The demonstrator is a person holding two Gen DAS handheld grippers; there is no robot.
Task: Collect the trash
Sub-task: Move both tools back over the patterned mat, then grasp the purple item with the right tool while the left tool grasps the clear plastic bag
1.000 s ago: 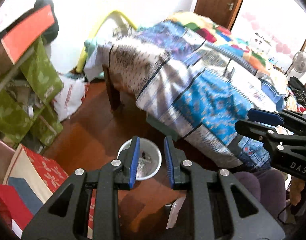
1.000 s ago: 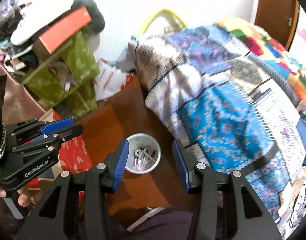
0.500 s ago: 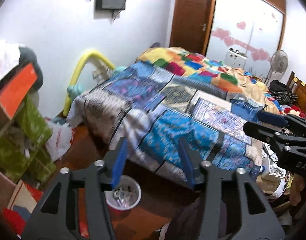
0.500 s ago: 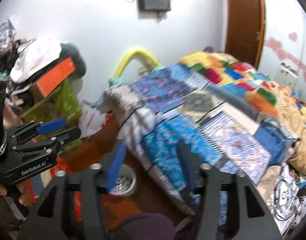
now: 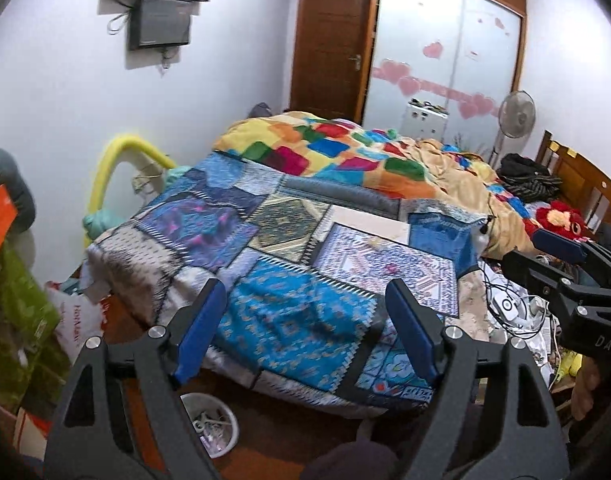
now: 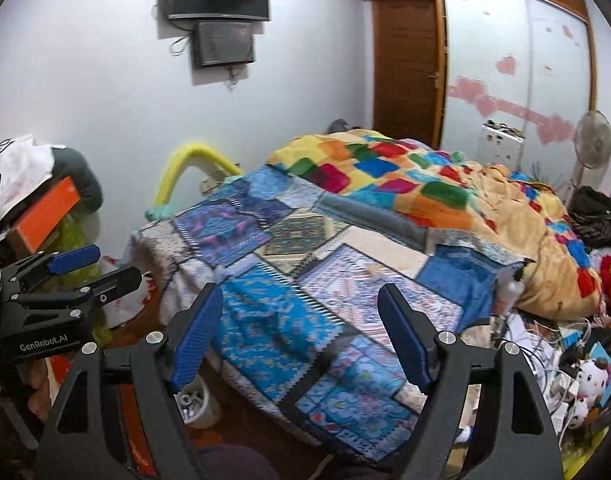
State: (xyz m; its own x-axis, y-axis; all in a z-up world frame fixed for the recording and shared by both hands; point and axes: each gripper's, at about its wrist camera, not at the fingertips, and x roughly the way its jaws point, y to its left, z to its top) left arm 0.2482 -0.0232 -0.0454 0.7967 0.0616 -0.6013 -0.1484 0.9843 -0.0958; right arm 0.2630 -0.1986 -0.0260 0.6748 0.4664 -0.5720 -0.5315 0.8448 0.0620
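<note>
A small white bin (image 5: 212, 424) with scraps in it stands on the wooden floor at the bed's foot; it also shows in the right wrist view (image 6: 197, 398). A small pale scrap (image 5: 376, 243) lies on the patchwork bedspread, also seen in the right wrist view (image 6: 373, 269). My left gripper (image 5: 305, 332) is open and empty, held above the bed's near corner. My right gripper (image 6: 299, 330) is open and empty too, beside it over the same corner. Each gripper shows at the edge of the other's view.
The bed (image 5: 265, 248) carries a patchwork spread and a bright checked blanket (image 5: 345, 152). Boxes and green bags (image 5: 13, 312) pile at the left. Cables, toys and clutter (image 6: 565, 360) lie at the right. A fan (image 5: 515, 114) and a wardrobe stand behind.
Both grippers have tilted up from the bin on the floor toward the bed, and their jaws have opened wider. The bin has dropped to the lower left of both views.
</note>
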